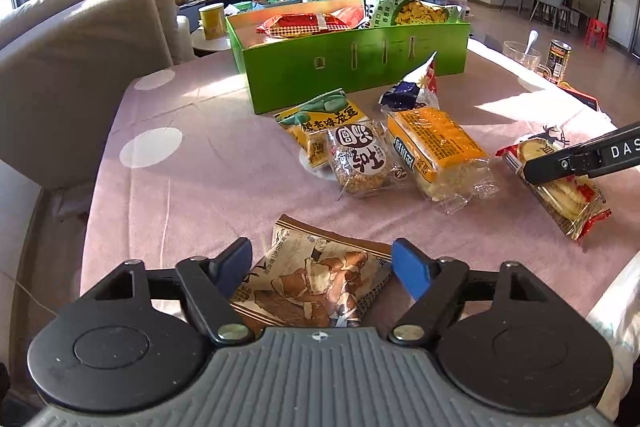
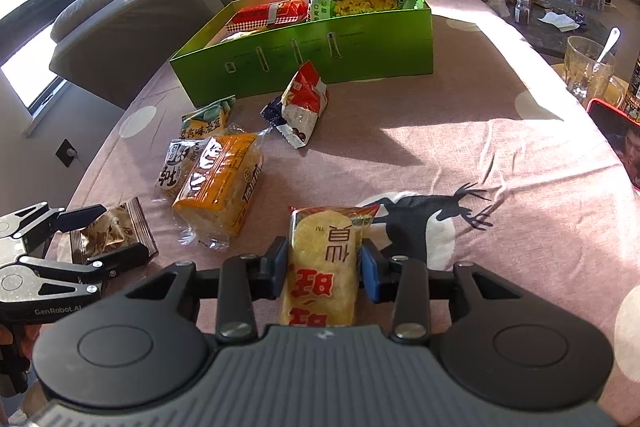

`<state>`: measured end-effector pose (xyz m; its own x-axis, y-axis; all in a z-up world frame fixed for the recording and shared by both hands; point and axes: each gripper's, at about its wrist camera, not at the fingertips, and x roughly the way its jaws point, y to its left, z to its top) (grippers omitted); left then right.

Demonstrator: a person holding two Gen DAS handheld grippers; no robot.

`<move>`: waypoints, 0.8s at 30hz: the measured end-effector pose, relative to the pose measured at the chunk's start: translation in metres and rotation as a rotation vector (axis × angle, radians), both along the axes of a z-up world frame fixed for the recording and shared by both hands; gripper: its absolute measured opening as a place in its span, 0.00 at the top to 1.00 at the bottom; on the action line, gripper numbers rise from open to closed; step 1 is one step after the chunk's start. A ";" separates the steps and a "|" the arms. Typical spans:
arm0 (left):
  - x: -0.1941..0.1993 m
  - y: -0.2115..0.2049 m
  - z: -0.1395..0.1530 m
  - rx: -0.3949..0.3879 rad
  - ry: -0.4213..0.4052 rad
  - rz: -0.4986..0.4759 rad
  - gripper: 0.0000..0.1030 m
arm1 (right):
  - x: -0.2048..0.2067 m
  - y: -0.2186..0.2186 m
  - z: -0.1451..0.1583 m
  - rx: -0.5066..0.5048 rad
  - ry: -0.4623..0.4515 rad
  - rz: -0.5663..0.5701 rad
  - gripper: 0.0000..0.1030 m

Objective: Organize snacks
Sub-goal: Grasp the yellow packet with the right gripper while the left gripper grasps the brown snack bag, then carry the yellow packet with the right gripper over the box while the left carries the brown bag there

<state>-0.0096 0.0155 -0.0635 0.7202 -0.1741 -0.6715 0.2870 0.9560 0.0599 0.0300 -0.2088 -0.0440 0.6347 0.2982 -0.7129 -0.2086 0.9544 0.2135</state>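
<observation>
Both claws at work on the pink-clothed surface.
Tightly, the right claw (image 2: 324,269) grips a rice cracker pack (image 2: 323,267) between its blue pads, while the left claw (image 1: 322,265) stands wide around a brown snack packet (image 1: 316,287) lying flat. Farther out lie an orange cracker pack (image 1: 438,151), a round puffed-grain cake (image 1: 360,157), a green bean packet (image 1: 320,115) and a red-white-blue bag (image 1: 416,89), just before the green box (image 1: 360,67) already holding snacks.
</observation>
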 end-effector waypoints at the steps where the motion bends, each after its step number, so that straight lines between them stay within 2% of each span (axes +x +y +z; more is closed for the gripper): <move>1: -0.002 0.000 0.001 -0.003 -0.001 0.003 0.34 | 0.000 0.000 0.000 0.001 0.000 -0.001 0.62; 5: -0.010 0.003 0.002 -0.020 -0.001 0.024 0.39 | 0.000 -0.002 0.001 0.007 -0.003 -0.002 0.62; 7: -0.012 0.004 0.001 -0.018 0.000 0.021 0.35 | -0.001 -0.002 0.001 0.008 -0.006 0.000 0.62; 8: -0.012 0.004 -0.001 -0.011 0.013 0.018 0.26 | -0.001 -0.002 0.001 0.008 -0.006 0.002 0.62; 9: -0.013 0.003 -0.003 0.003 0.024 0.012 0.22 | -0.001 -0.002 0.001 0.007 -0.005 0.002 0.62; 13: -0.014 0.001 -0.006 0.006 0.013 0.011 0.21 | -0.001 -0.001 -0.001 0.005 0.001 0.006 0.62; 14: -0.012 0.002 -0.007 -0.001 0.014 0.020 0.24 | -0.001 -0.001 -0.001 0.004 0.000 0.007 0.62; 17: -0.010 0.005 -0.006 -0.033 0.014 0.031 0.41 | -0.002 0.000 -0.001 0.000 -0.001 0.009 0.60; 19: -0.010 0.005 -0.005 -0.033 0.013 0.038 0.42 | -0.003 0.000 -0.001 -0.009 0.000 0.016 0.57; 21: -0.011 0.004 -0.005 -0.026 0.007 0.041 0.43 | -0.005 0.004 -0.002 -0.036 -0.004 0.046 0.48; 24: -0.013 0.002 -0.004 -0.013 -0.005 0.058 0.44 | -0.009 0.010 -0.003 -0.084 -0.025 0.079 0.48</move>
<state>-0.0227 0.0175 -0.0671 0.7326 -0.1407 -0.6660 0.2306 0.9719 0.0483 0.0213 -0.1991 -0.0472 0.6294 0.2882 -0.7217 -0.2884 0.9490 0.1275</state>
